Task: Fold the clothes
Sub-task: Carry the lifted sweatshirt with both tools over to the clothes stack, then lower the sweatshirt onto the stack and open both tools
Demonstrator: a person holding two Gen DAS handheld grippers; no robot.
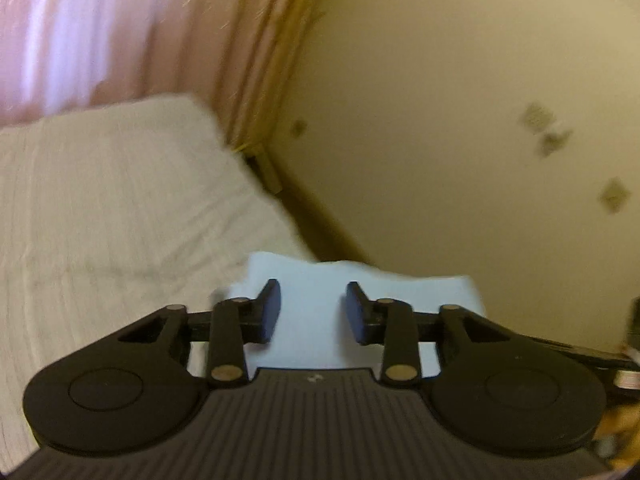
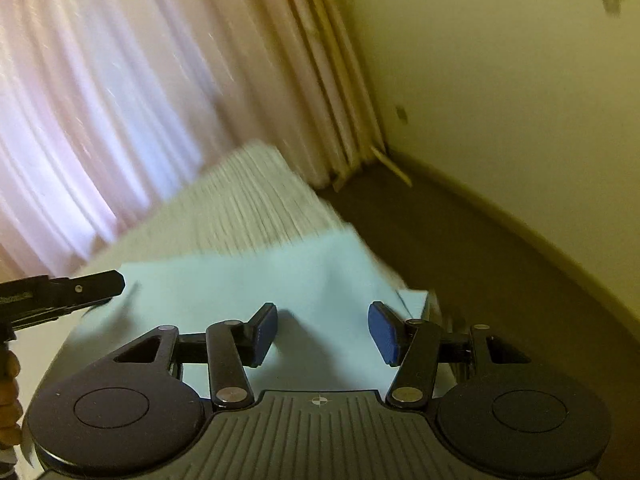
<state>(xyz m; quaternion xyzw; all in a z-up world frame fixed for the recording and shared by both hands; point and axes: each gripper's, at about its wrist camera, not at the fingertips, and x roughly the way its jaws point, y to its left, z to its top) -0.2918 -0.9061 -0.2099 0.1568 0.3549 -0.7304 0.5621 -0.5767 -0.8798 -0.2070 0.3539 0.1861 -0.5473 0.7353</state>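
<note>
A pale blue folded garment [image 2: 256, 280] lies flat near the bed's right edge; it also shows in the left wrist view [image 1: 312, 320]. My left gripper [image 1: 313, 310] is open and empty above the garment. My right gripper [image 2: 322, 332] is open and empty over the garment's near right part. The left gripper's black finger [image 2: 80, 290] shows at the left of the right wrist view, over the garment's left edge. Both views are motion-blurred.
The bed has a cream ribbed cover [image 1: 100, 208]. Pink curtains [image 2: 100, 100] hang behind it. A yellowish wall [image 1: 460, 120] and dark floor [image 2: 480, 260] lie to the right of the bed.
</note>
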